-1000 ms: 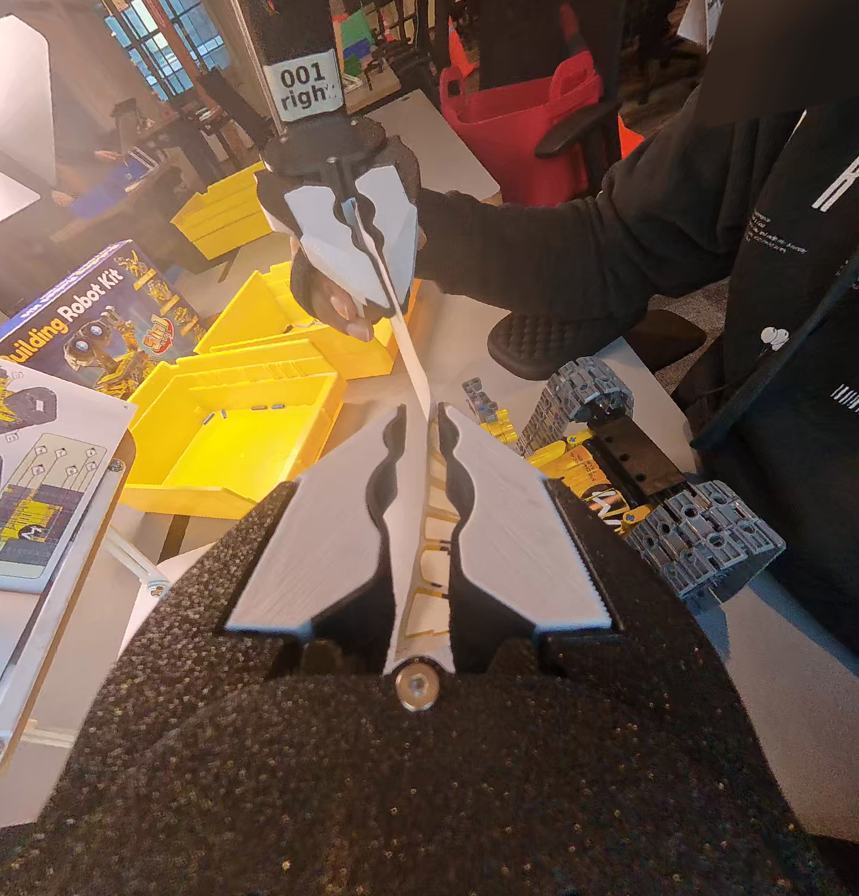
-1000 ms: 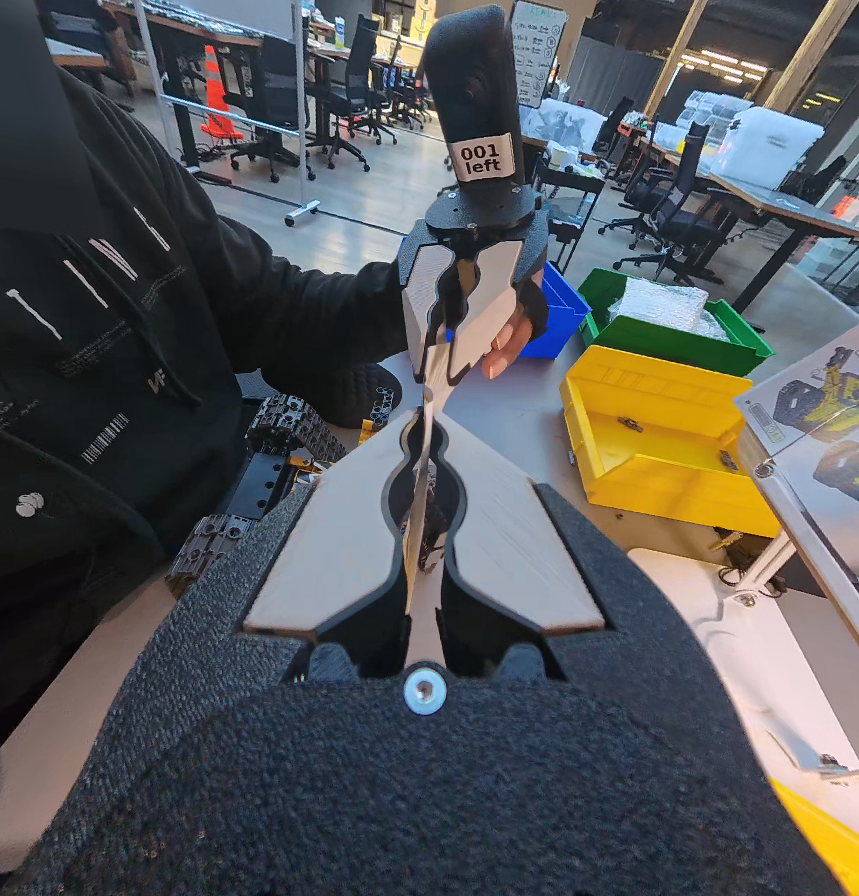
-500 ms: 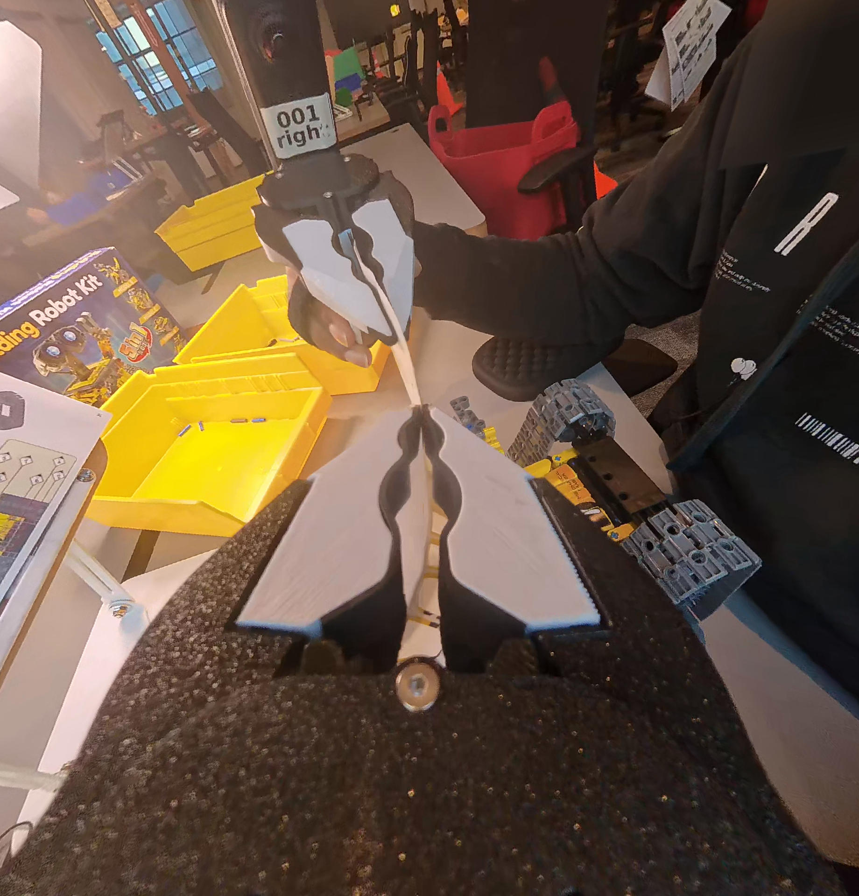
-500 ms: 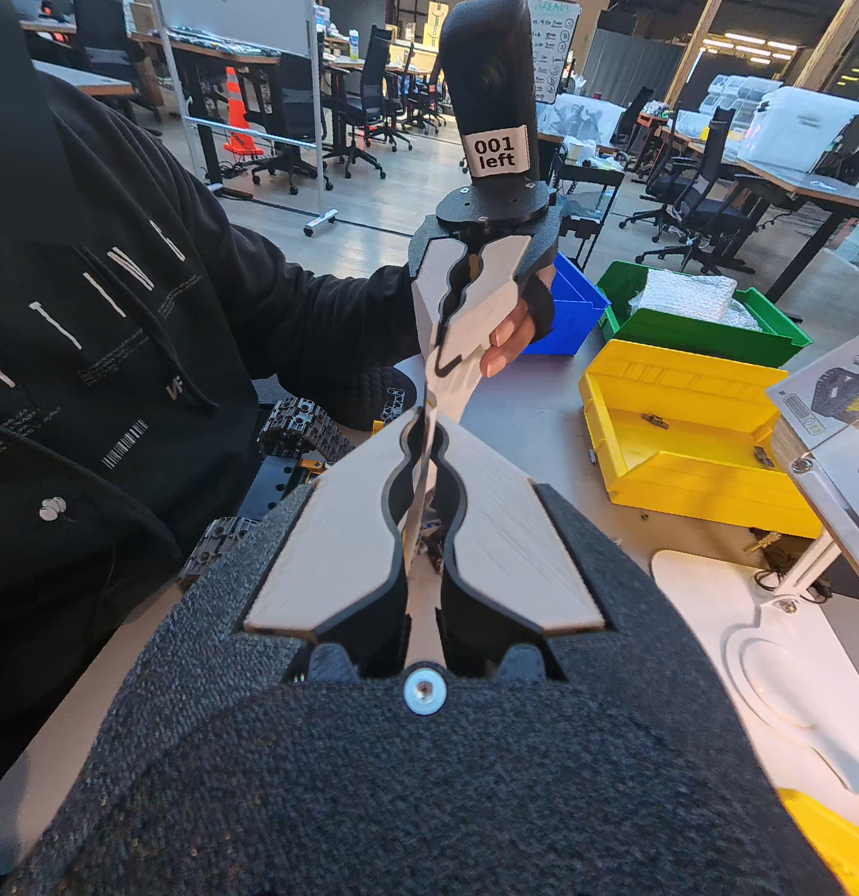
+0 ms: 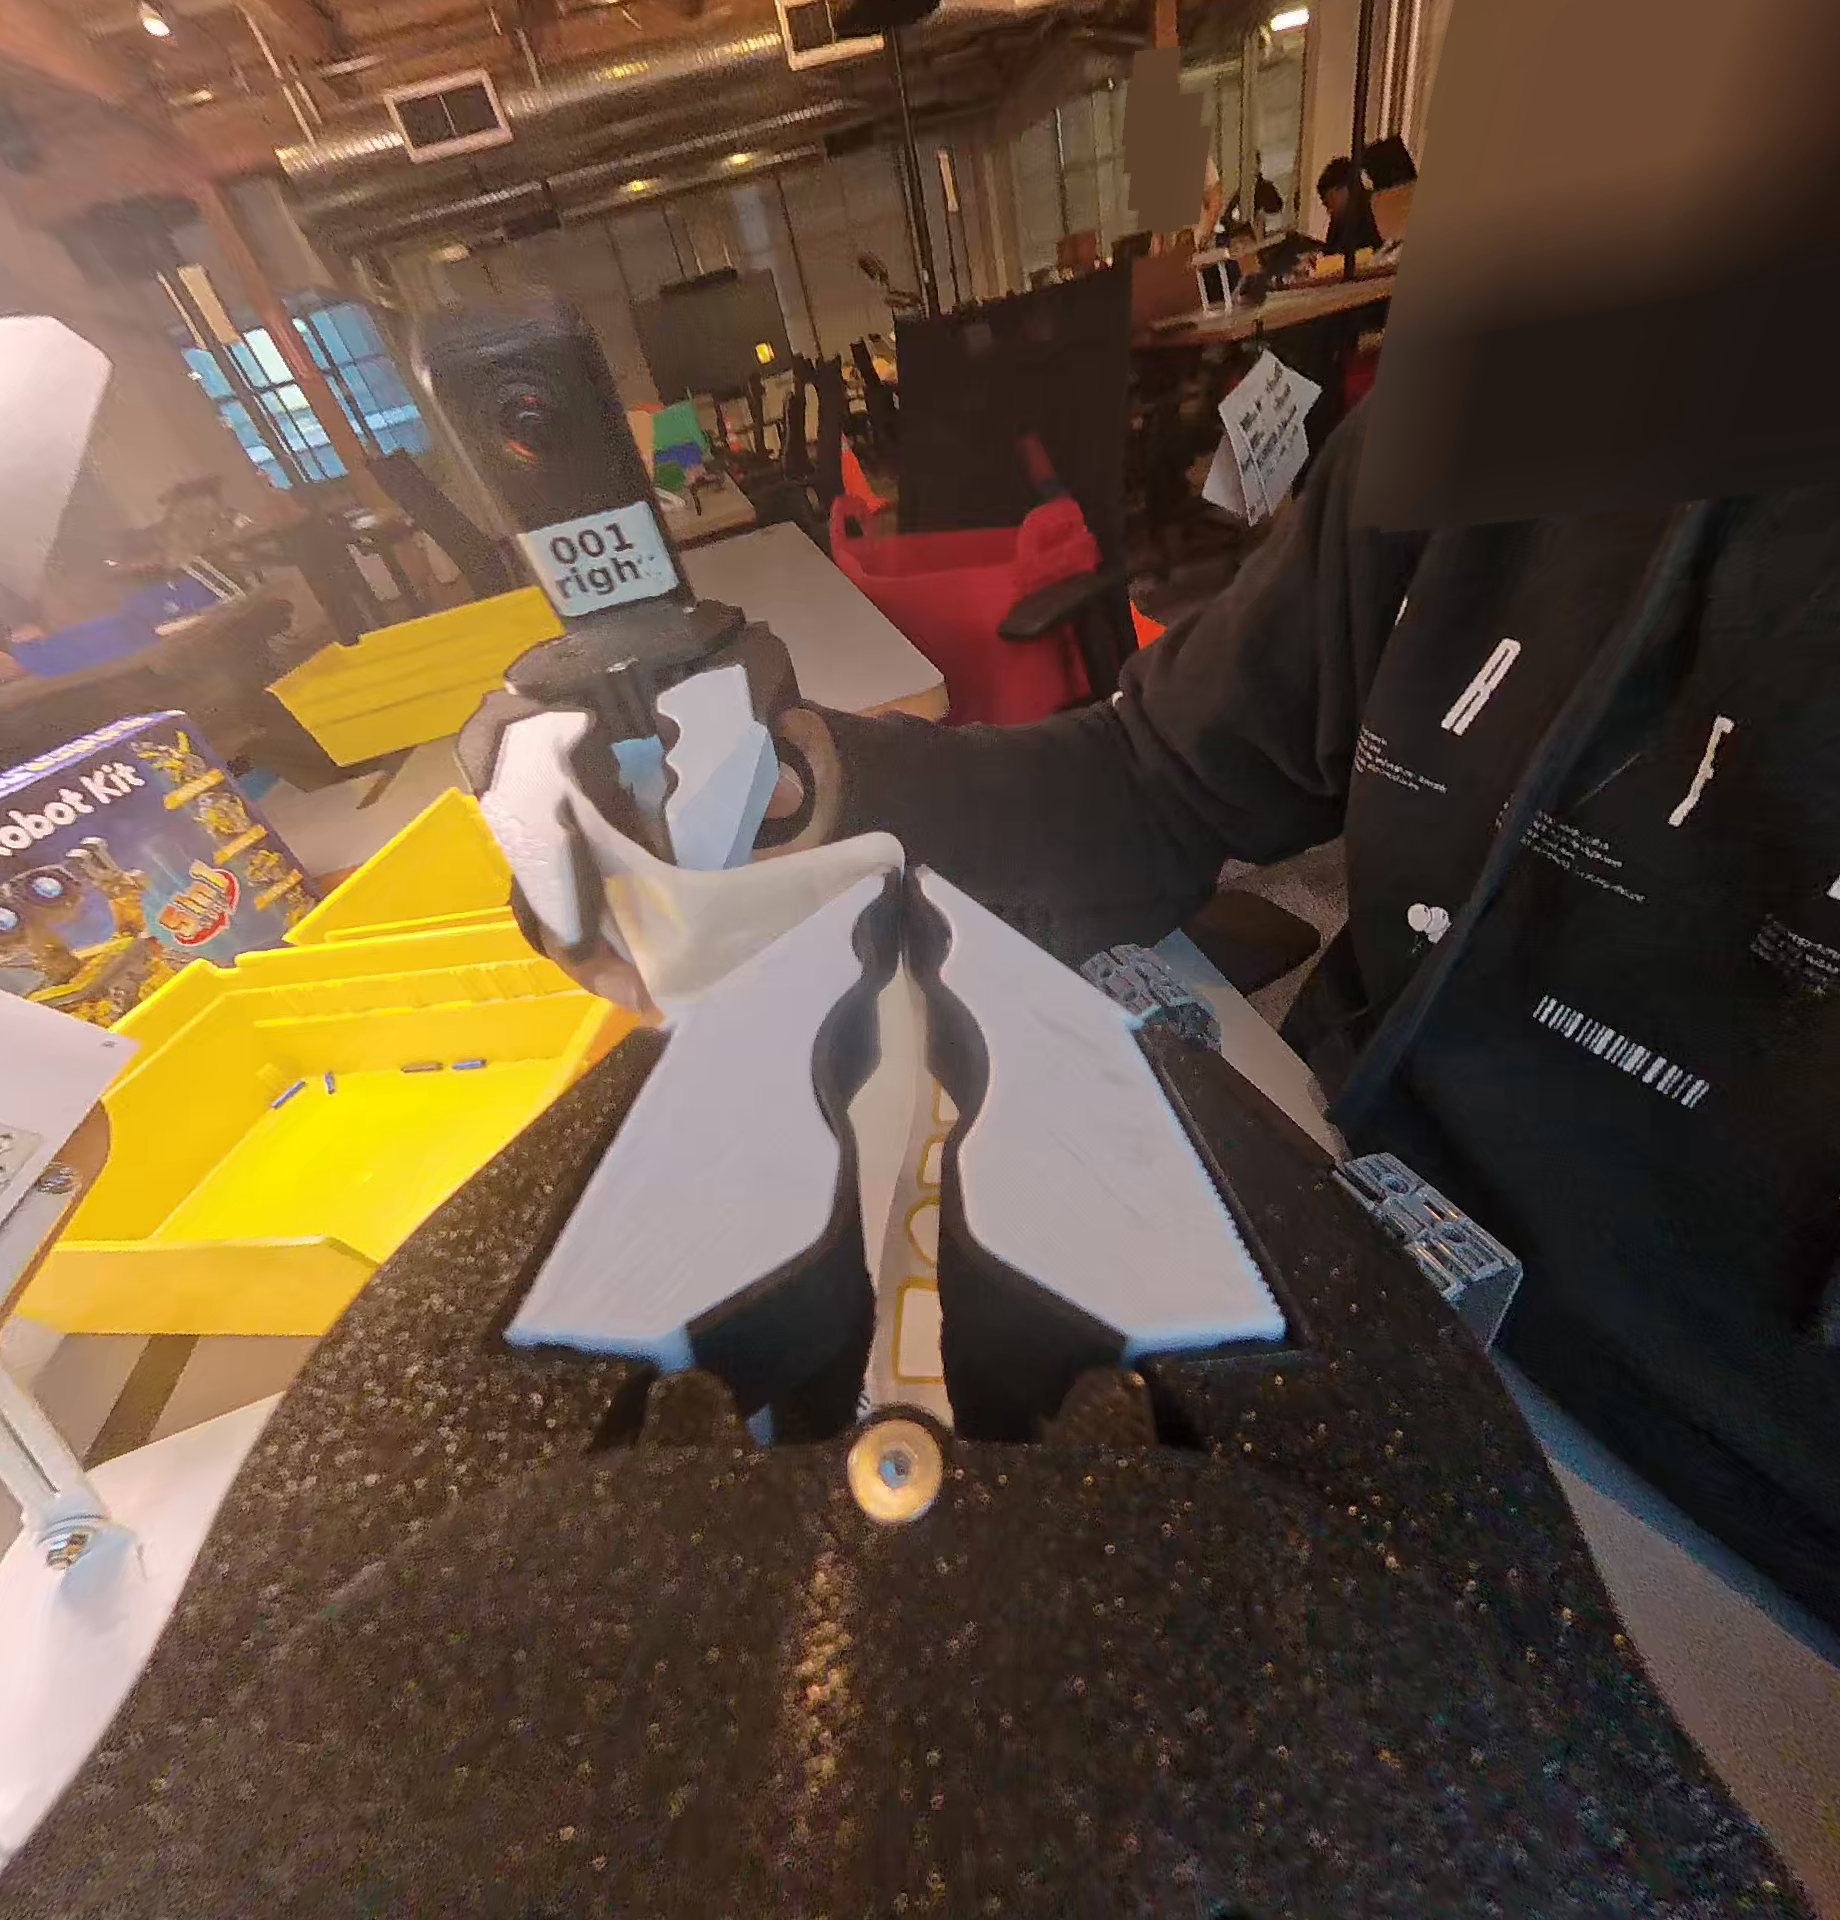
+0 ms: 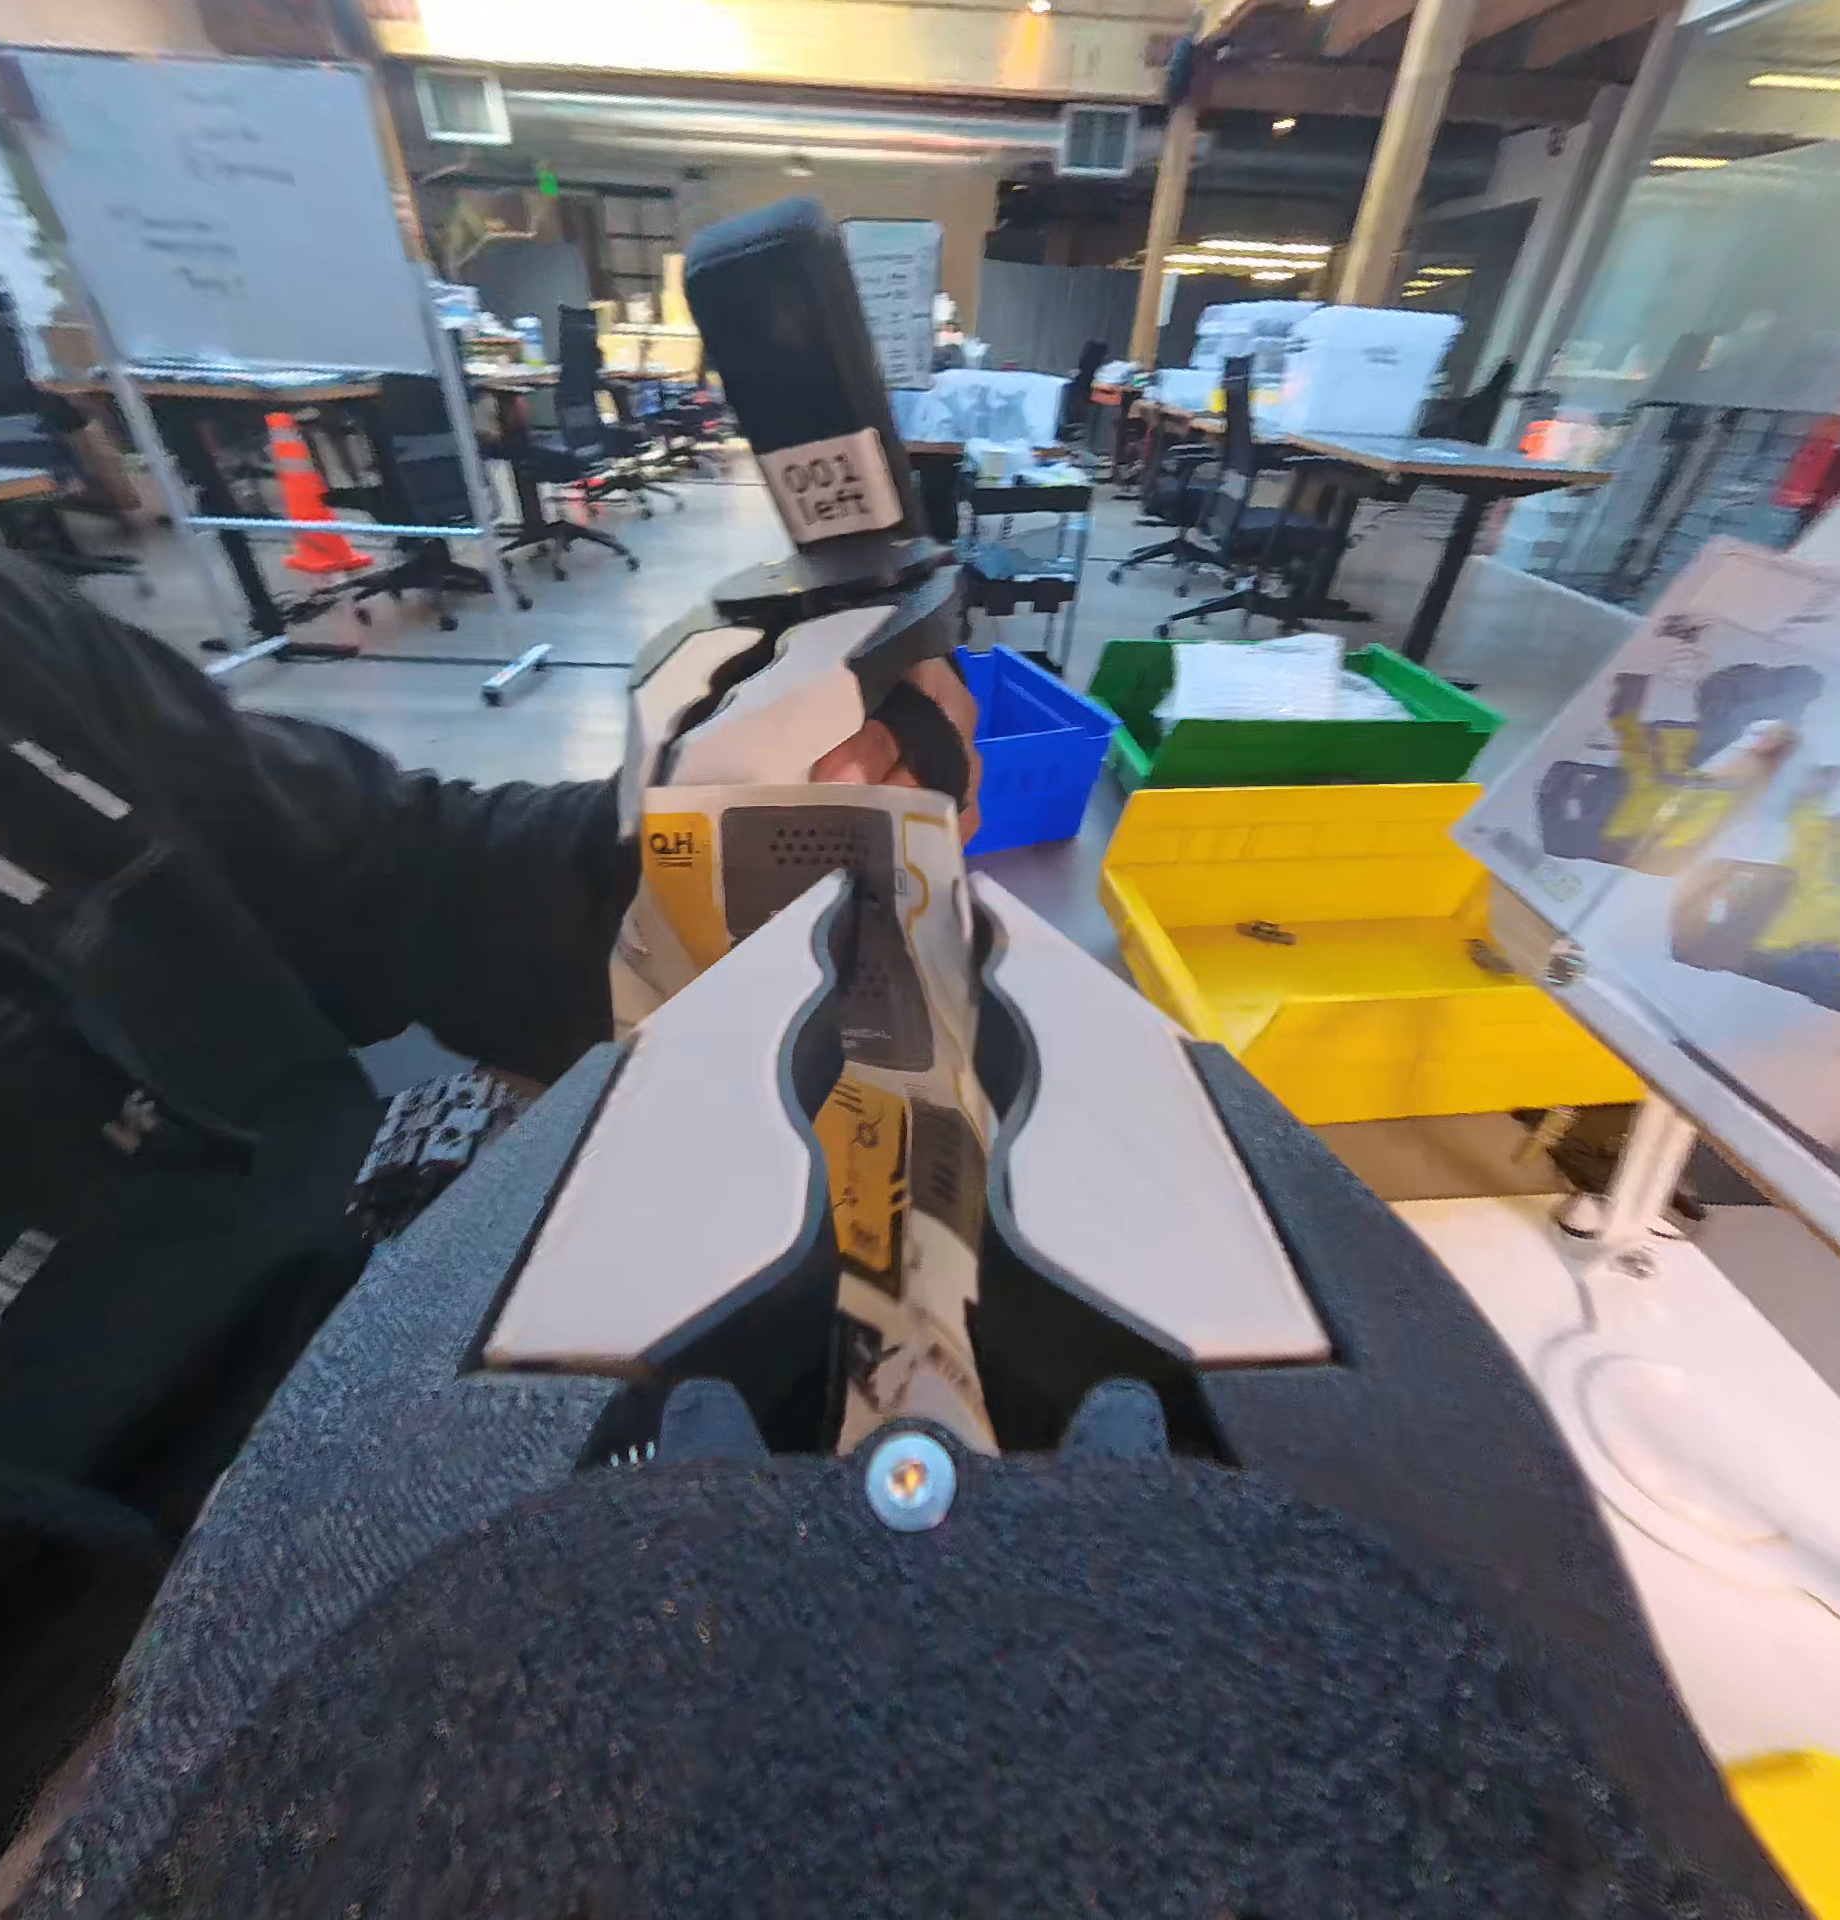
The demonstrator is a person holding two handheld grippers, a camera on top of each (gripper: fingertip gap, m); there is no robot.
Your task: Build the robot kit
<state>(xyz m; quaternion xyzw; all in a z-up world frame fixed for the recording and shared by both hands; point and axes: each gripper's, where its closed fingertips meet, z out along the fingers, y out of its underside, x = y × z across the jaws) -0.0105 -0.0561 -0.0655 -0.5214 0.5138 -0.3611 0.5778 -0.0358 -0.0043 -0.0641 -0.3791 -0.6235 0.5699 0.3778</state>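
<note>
white plastic fingers of the left gripper (image 5: 903, 883) press together on a thin sticker sheet (image 5: 750, 914), which runs between them and curls off to the left toward the right gripper (image 5: 641, 821), seen farther off in a gloved hand (image 5: 791, 769). its jaws look parted there, with the sheet's far end lying against one finger; whether that end is gripped i cannot tell from this side. yellow bins (image 5: 303, 1132) sit on the table to the left, beside a blue toy box (image 5: 95, 852), and grey track pieces (image 5: 1435, 1236) lie to the right near the person's black sleeve. in the right wrist view, the right gripper (image 6: 911, 883) stands narrowly open, the printed yellow and black sheet (image 6: 895, 1039) passing loosely between its fingers. the left gripper (image 6: 750, 717) holds the sheet's top edge. a yellow bin (image 6: 1342, 987), blue bin (image 6: 1030, 748) and green bin (image 6: 1300, 727) stand to the right.
</note>
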